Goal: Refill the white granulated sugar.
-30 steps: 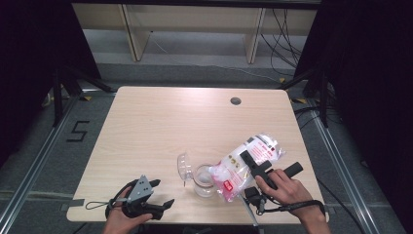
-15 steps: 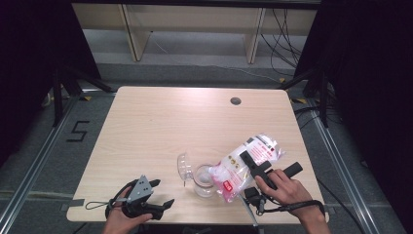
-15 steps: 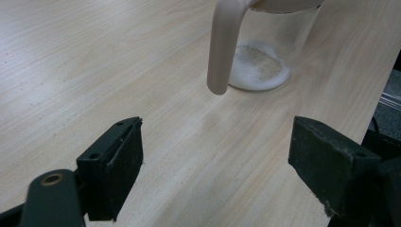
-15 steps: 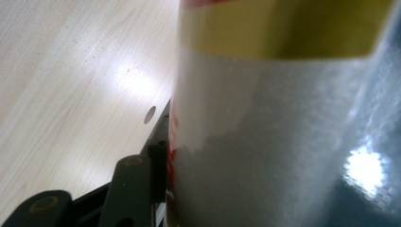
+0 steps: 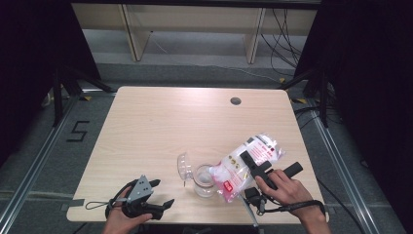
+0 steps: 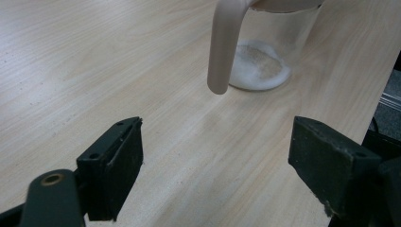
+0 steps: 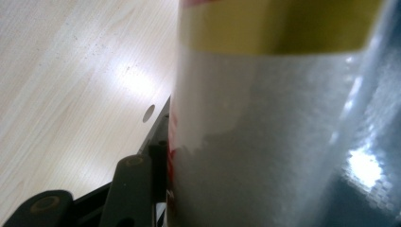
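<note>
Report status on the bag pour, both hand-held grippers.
Right hand-held gripper shut on bag, tipped over the clear jug. White powder in jug base. Left hand-held gripper open, holding nothing, near table front edge. Nothing blocking.

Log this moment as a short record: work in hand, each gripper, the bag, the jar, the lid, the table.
work: pouring white grains from a bag into a jar
right gripper: clamped on the bag, holding it tilted
bag: clear plastic with red print, mouth down at the jar's rim
jar: clear glass, upright, a thin white layer on its bottom
lid: clear, hinged open to the jar's left
left gripper: jaws open, nothing between them, at the near table edge
table: light wood, round hole near the far edge
</note>
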